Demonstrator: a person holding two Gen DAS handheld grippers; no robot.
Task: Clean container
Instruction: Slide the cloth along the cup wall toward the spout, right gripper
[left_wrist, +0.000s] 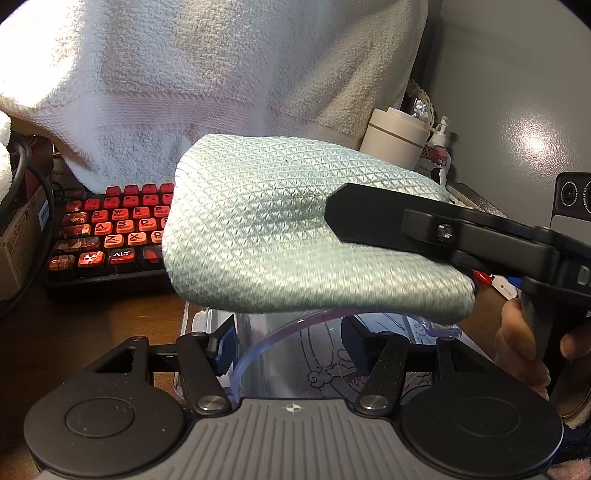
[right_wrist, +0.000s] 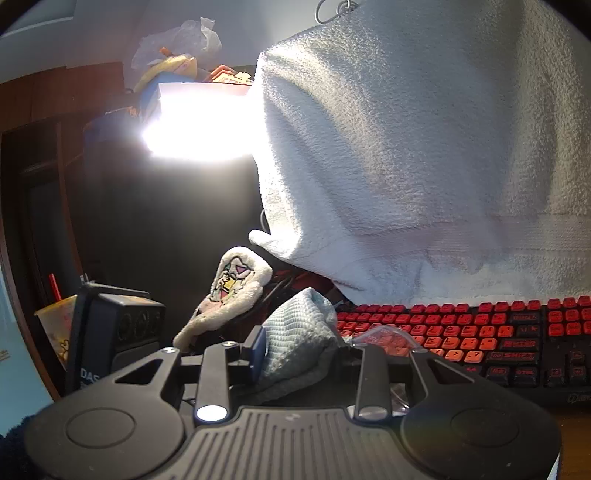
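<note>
Left gripper (left_wrist: 290, 350), seen from its own wrist camera, has its two blue-padded fingers (left_wrist: 226, 349) set on either side of the clear container (left_wrist: 295, 363), gripping it by the wall just below the rim; printed measuring marks and a cartoon drawing show through the plastic. Right gripper (right_wrist: 295, 352), in its own view, is clamped on a folded pale green cloth (right_wrist: 301, 343), which bulges out between and above the fingers. From the left wrist view, the same cloth (left_wrist: 295, 229) hangs as a broad quilted pad directly over the container's mouth, with the right gripper's black finger (left_wrist: 373, 218) lying across its upper face and the holding hand (left_wrist: 524, 343) visible at the right edge. Whether the cloth touches the rim cannot be told. Behind both stands a black keyboard (left_wrist: 110, 236) with red keys, toward the back of the brown table (left_wrist: 92, 332). A white towel (left_wrist: 207, 74) hangs above the keyboard. Near the table's back right corner stand a white cylindrical jar (left_wrist: 395, 138) and a small pump bottle (left_wrist: 439, 147).
</note>
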